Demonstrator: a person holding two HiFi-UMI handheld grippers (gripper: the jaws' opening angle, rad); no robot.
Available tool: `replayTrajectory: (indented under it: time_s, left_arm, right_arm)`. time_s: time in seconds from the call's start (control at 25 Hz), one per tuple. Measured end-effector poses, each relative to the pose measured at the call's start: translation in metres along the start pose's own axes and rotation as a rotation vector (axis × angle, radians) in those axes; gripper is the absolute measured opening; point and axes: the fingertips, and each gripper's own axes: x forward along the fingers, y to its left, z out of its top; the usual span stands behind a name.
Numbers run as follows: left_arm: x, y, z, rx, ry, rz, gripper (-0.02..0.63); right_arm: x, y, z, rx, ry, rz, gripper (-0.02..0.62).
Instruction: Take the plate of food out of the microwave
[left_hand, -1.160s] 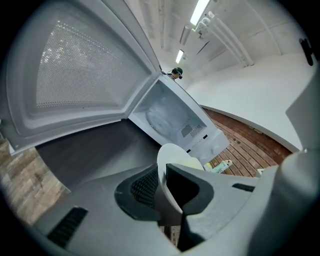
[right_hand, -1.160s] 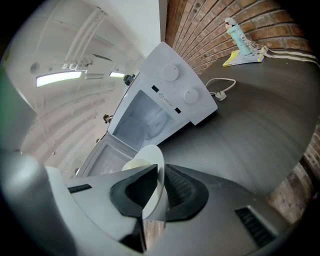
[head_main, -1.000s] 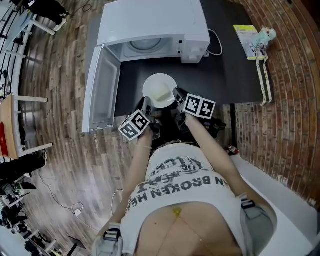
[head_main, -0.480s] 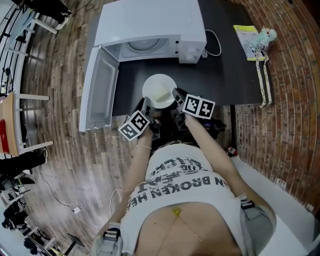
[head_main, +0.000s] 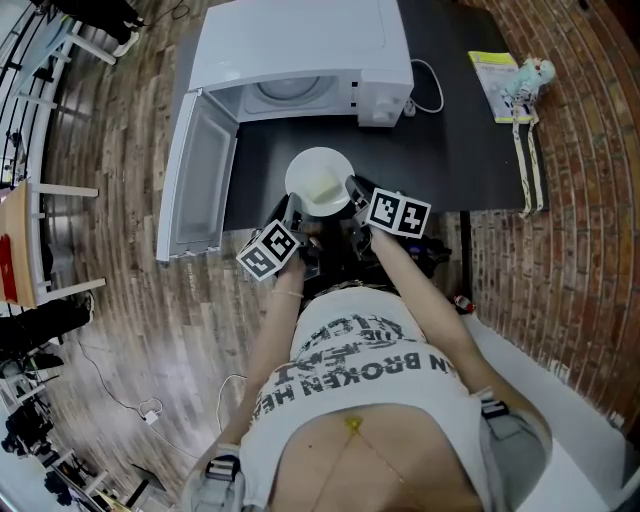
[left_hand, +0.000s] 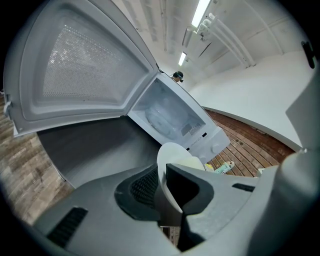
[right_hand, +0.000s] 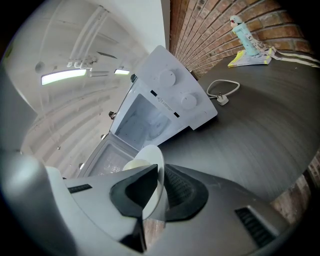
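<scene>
Pinching white plate (head_main: 318, 180) rim from opposite sides: left tongs (left_hand: 161, 171), right tongs (right_hand: 158, 184) both clamped on it, over dark counter (head_main: 450, 150), open microwave (head_main: 300, 50) beyond

Bright, even light from ceiling strips (left_hand: 201, 11) above the microwave (left_hand: 172, 117); around it, fisheye bending (corners go black).

My left forearm (head_main: 278, 325) and right forearm (head_main: 418, 290) reach forward side by side. My left gripper (head_main: 296, 210) and right gripper (head_main: 352, 192) both tilt gently downward, jaws pinched onto opposite rims of the plate (head_main: 318, 178).
</scene>
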Motion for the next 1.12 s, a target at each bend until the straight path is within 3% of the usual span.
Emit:
replayTrajectory:
  time_s: [1.12]
  left_arm:
    - [-0.0033, -0.0024, -0.0029, -0.012, -0.008, -0.011, 0.054]
  right_arm:
    - [-0.0024, -0.0019, -0.0045, 0.008, 0.009, 0.0, 0.04]
